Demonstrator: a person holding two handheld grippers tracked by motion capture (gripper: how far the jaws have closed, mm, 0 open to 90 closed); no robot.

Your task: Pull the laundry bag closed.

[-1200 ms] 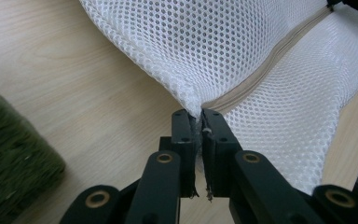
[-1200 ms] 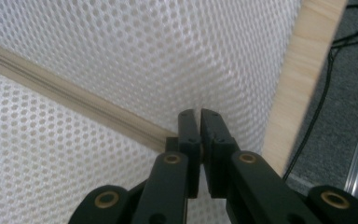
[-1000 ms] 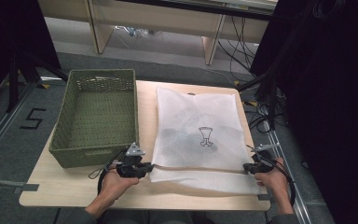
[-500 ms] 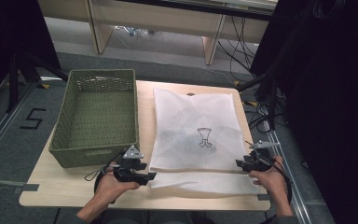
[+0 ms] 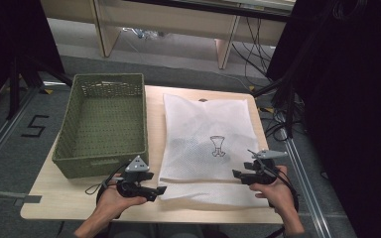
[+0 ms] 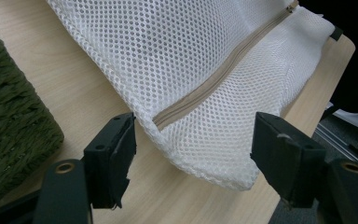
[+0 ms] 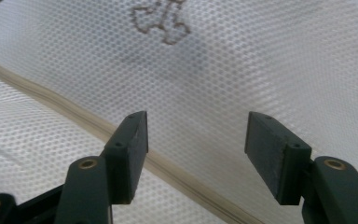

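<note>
A white mesh bag (image 5: 203, 124) with a small brown emblem (image 5: 218, 146) lies flat on the wooden table (image 5: 64, 198), its near strip folded along a beige zip (image 6: 214, 79). My left gripper (image 5: 159, 190) lies at the bag's near left corner. Its jaws have just been opening, and in the left gripper view (image 6: 193, 130) they stand open with the bag's corner (image 6: 205, 154) loose between them. My right gripper (image 5: 239, 174) hovers over the bag's near right part. Its jaws have also just been opening and stand open (image 7: 196, 123) above the mesh (image 7: 261, 60), touching nothing.
A green woven basket (image 5: 99, 166) stands left of the bag, close beside my left gripper, and its wall (image 6: 9, 116) shows in the left gripper view. Cables and a dark stand (image 5: 283, 109) lie off the table's right edge.
Both grippers have opened and let go of the bag's folded near edge. The right gripper has shifted a little inward and up over the bag. The left hand has hardly moved.
</note>
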